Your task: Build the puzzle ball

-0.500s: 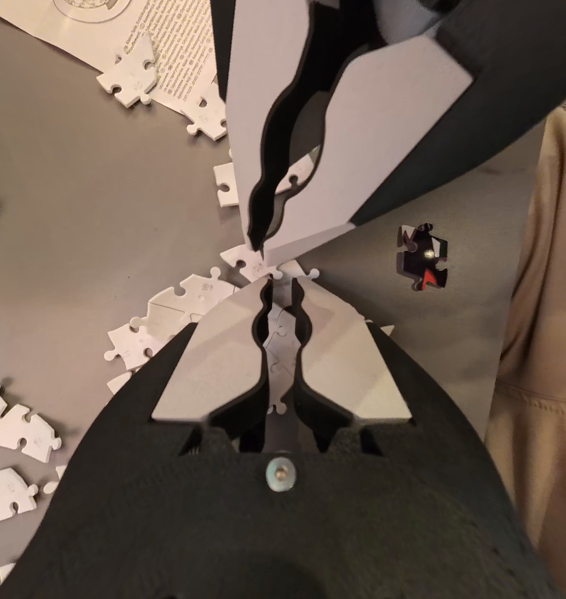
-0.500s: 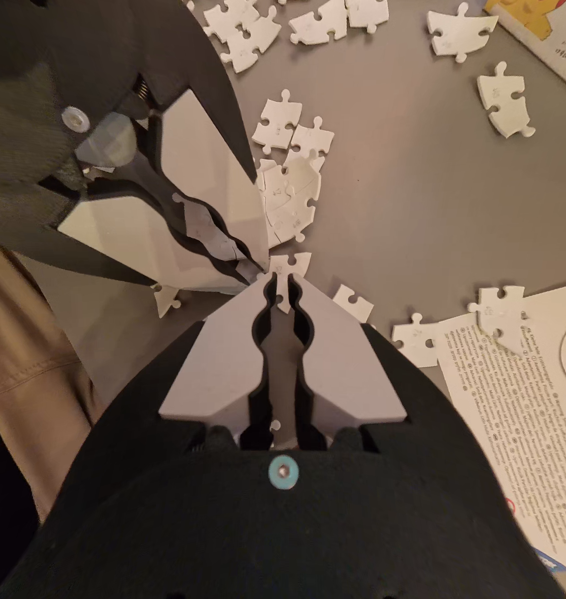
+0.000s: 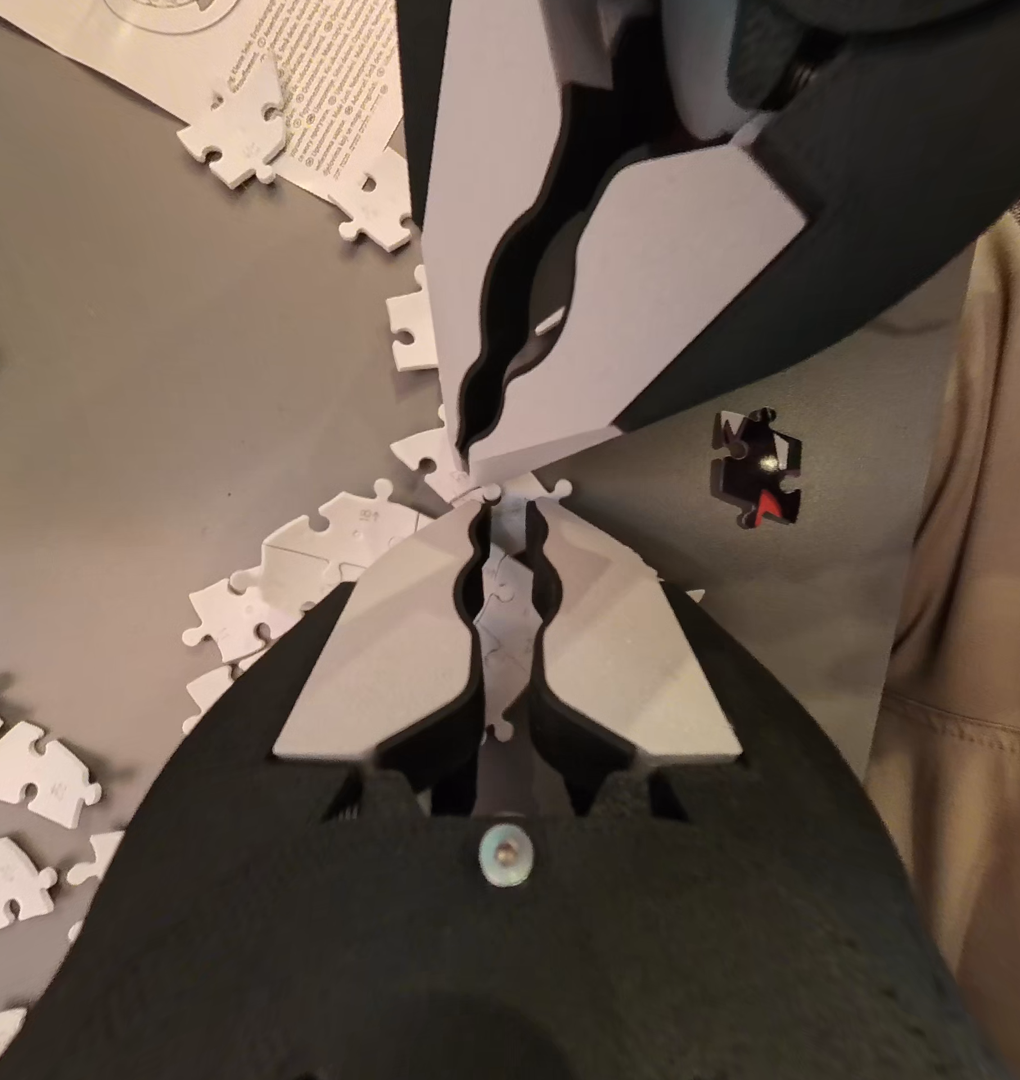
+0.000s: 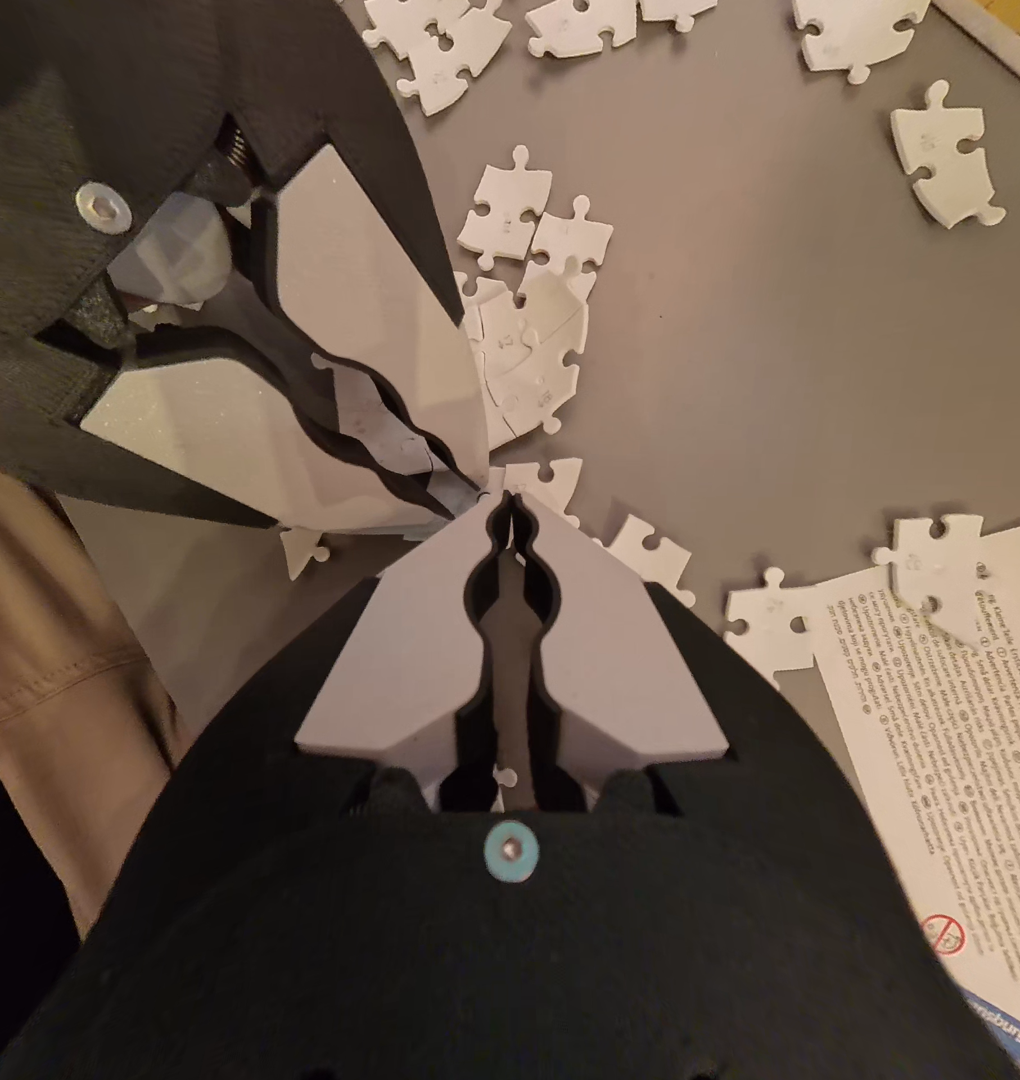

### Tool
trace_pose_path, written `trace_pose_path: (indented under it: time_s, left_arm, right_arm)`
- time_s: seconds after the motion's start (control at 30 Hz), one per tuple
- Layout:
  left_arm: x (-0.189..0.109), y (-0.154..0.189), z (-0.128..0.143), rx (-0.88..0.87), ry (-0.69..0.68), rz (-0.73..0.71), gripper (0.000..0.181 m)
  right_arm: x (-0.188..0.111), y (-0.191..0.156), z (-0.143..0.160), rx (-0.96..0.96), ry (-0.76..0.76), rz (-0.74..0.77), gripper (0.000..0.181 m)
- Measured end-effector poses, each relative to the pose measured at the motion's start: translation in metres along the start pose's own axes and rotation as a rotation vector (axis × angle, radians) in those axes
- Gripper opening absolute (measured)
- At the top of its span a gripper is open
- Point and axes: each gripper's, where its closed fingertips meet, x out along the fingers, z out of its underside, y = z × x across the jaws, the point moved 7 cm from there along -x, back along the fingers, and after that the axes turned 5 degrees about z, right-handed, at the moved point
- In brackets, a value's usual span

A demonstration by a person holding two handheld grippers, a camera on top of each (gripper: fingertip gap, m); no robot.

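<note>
My left gripper (image 3: 507,509) is shut on a strip of joined white puzzle pieces (image 3: 505,637) that runs between its fingers; the strip also shows in the right wrist view (image 4: 379,423). My right gripper (image 4: 510,501) is shut on a thin white puzzle piece (image 4: 545,480), held edge-on. The two grippers meet tip to tip just above the grey table (image 3: 145,350), the right gripper (image 3: 467,461) coming in from above and the left gripper (image 4: 467,488) from the upper left. Whether the held piece touches the strip is hidden by the fingertips.
A cluster of joined white pieces (image 3: 332,543) (image 4: 531,350) lies beside the tips. A black-and-red piece (image 3: 756,467) lies face up to the right. Loose white pieces (image 3: 34,771) (image 4: 946,158) are scattered around. A printed sheet (image 4: 934,730) (image 3: 321,76) lies at the edge. A person's beige garment (image 3: 992,584) is close. The grippers are tip to tip, or close to it.
My right gripper's jaws have narrowed onto the thin piece. Both grippers have moved slightly closer, tips still together. The left gripper's hold looks the same.
</note>
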Motion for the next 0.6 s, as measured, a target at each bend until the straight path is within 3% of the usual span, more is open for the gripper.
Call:
trace_pose_path:
  time_s: [0.03,0.6]
  left_arm:
    - [0.000,0.000,0.000,-0.002,0.001,0.000,0.011]
    - [-0.017,-0.004,0.002,0.004,0.017,-0.016,0.016]
  right_arm:
    - [0.000,0.000,0.000,0.007,0.000,0.003,0.000]
    - [0.002,-0.006,-0.002,-0.054,-0.034,0.034,0.000]
